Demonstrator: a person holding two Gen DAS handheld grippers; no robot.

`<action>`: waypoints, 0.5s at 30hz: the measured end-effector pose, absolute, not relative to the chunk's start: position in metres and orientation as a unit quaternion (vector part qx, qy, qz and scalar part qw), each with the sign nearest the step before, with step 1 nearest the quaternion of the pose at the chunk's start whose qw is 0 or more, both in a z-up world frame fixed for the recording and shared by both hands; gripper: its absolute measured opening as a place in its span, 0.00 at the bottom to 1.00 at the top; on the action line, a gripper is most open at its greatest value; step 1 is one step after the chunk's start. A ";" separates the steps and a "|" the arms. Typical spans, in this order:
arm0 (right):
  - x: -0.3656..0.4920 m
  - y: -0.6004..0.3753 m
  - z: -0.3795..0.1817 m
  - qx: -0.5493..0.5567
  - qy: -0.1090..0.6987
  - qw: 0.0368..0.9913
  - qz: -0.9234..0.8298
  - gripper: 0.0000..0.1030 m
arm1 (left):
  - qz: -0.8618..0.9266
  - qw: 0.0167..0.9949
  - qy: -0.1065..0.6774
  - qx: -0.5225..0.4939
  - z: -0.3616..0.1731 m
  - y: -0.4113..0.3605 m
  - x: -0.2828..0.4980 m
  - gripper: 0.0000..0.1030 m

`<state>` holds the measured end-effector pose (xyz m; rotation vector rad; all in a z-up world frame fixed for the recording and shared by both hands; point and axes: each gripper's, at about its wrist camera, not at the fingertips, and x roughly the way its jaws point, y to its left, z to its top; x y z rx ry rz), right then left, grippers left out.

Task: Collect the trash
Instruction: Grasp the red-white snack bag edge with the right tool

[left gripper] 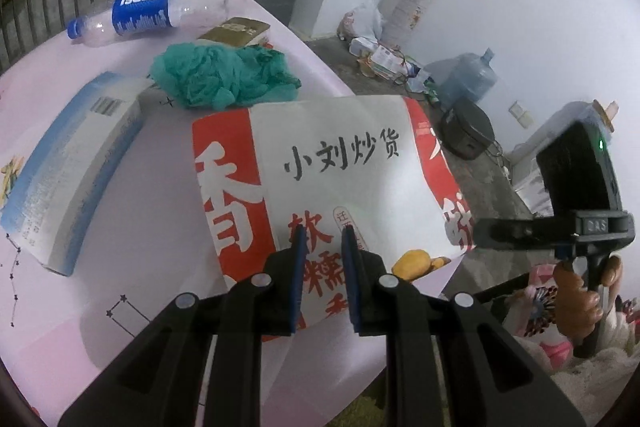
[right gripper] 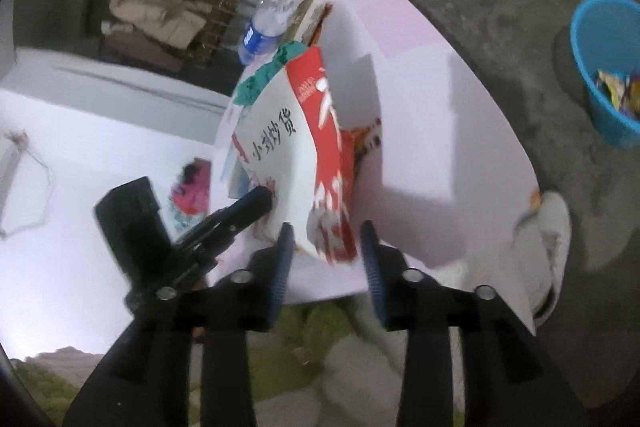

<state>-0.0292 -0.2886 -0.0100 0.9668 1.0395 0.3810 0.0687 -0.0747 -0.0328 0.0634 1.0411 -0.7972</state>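
Red-and-white printed paper snack bag (left gripper: 340, 183) lies on the pink table (left gripper: 140, 195), long axis running away from both tongs. Left gripper (left gripper: 323, 281) half-open over its near edge, nothing held; right gripper (right gripper: 328, 259) open, straddling its corner.

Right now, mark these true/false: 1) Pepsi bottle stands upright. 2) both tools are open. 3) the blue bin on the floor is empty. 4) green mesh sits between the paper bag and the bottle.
1) False. The clear plastic Pepsi bottle with blue label lies on its side on the pink table.
2) True. The left tool and right tool both show a gap, around the red-and-white paper snack bag.
3) False. The blue plastic bin holds wrappers.
4) True. The green mesh bundle sits between them.
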 end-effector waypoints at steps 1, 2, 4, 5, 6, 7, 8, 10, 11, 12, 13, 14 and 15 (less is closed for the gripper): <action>-0.031 -0.290 -0.011 0.448 0.473 0.738 0.176 0.47 | -0.373 0.789 0.487 0.022 -0.033 -0.073 0.071 0.17; -0.031 -0.286 -0.015 0.453 0.473 0.734 0.180 0.48 | -0.374 0.788 0.488 0.017 -0.033 -0.071 0.071 0.17; -0.029 -0.284 -0.021 0.459 0.479 0.726 0.183 0.48 | -0.376 0.786 0.491 0.010 -0.035 -0.069 0.073 0.17; -0.029 -0.289 -0.020 0.464 0.476 0.722 0.189 0.48 | -0.376 0.785 0.493 0.008 -0.035 -0.069 0.072 0.17; -0.026 -0.289 -0.020 0.471 0.473 0.719 0.194 0.48 | -0.376 0.785 0.493 0.008 -0.035 -0.069 0.072 0.17; -0.026 -0.291 -0.019 0.473 0.471 0.718 0.195 0.48 | -0.376 0.784 0.493 0.010 -0.036 -0.069 0.072 0.17; -0.020 -0.287 -0.019 0.474 0.470 0.718 0.196 0.48 | -0.377 0.784 0.493 0.010 -0.036 -0.069 0.073 0.17; -0.016 -0.288 -0.018 0.477 0.470 0.716 0.196 0.47 | -0.378 0.783 0.493 0.008 -0.037 -0.069 0.073 0.17; -0.011 -0.285 -0.018 0.475 0.470 0.718 0.195 0.47 | -0.379 0.783 0.494 0.007 -0.037 -0.068 0.074 0.17; -0.011 -0.286 -0.016 0.474 0.470 0.719 0.194 0.46 | -0.380 0.782 0.494 0.007 -0.038 -0.068 0.075 0.17; -0.008 -0.283 -0.016 0.473 0.468 0.721 0.193 0.45 | -0.381 0.781 0.494 0.006 -0.038 -0.067 0.076 0.17; -0.010 -0.285 -0.016 0.474 0.468 0.721 0.188 0.45 | -0.382 0.781 0.495 0.006 -0.039 -0.067 0.076 0.17; -0.014 -0.286 -0.018 0.478 0.466 0.721 0.186 0.46 | -0.383 0.780 0.495 0.007 -0.039 -0.067 0.077 0.17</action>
